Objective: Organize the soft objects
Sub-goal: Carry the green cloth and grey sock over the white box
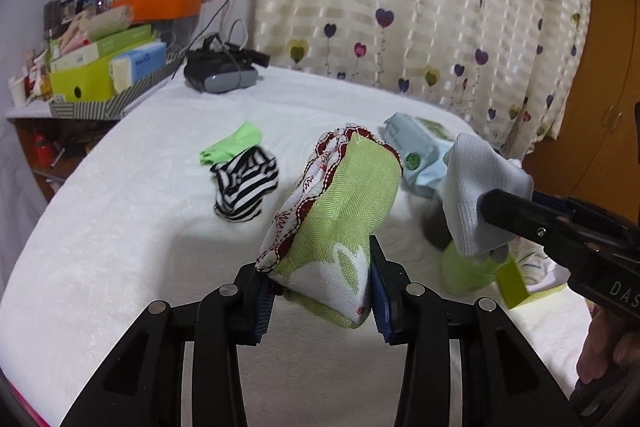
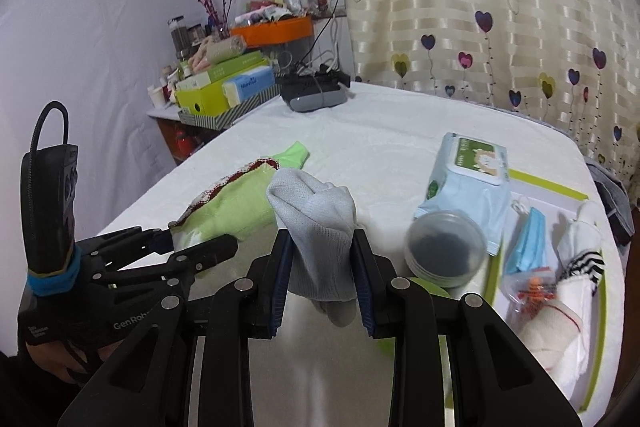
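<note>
I have both grippers lifted above the white bed (image 1: pixel 120 227), each with cloth in it. The left gripper (image 1: pixel 322 297) has its fingers about half closed, pressed against the sides of a folded green cloth with a red scalloped edge (image 1: pixel 344 203). The cloth's long axis runs straight out along the fingers, away from the camera, and its near end is wedged between the blue pads.

The right gripper (image 2: pixel 322 287) has its fingers narrowed onto a pale grey sock (image 2: pixel 316 223). The sock's bunched end stands up ahead of the pads and a short tail hangs below them.

The next move turns on the green-rimmed tray (image 2: pixel 560 189), which lies ahead and to the right of the right gripper. It already holds a blue face mask (image 2: pixel 528 239) and a rolled striped sock (image 2: pixel 580 263), so the right hand is clearly the nearer one. A wet-wipes pack (image 2: pixel 468 183) and a round lidded jar (image 2: pixel 444 251) sit between the sock and the tray.

On the left, a striped sock (image 1: pixel 244 187) and a green one (image 1: pixel 232 147) lie on the bed ahead of the left fingers. I think they overlap, but the view is too soft to be sure.
</note>
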Action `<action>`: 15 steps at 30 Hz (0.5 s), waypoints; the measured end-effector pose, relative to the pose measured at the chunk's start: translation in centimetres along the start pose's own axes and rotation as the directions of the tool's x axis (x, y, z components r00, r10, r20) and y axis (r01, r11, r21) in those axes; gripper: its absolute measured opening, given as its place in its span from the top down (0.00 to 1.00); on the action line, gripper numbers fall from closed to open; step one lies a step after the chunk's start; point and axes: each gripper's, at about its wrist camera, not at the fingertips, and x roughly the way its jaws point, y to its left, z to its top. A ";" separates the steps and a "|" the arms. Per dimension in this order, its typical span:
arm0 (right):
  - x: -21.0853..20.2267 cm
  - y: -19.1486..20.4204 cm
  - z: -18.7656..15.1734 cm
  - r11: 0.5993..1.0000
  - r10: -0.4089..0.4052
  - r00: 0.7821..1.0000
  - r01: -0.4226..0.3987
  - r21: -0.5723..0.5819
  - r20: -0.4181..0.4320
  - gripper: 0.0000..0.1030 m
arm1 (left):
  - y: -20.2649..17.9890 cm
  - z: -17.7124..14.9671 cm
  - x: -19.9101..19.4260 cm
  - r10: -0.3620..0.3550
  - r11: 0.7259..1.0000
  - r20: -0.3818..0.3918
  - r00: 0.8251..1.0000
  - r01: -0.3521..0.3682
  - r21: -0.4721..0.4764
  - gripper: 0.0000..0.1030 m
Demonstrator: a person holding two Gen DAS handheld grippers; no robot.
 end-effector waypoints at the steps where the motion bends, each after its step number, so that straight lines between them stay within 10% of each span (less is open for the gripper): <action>1: -0.3 -0.1 -0.1 1.000 -0.002 1.000 0.002 0.002 0.005 0.70 | -0.4 0.1 -0.3 -0.004 1.000 0.005 1.000 0.004 0.006 0.62; 15: -5.3 -2.7 -1.6 0.996 -0.065 0.995 0.060 0.060 0.079 0.70 | -5.5 0.2 -2.2 -0.091 0.992 0.034 0.995 0.088 0.085 0.61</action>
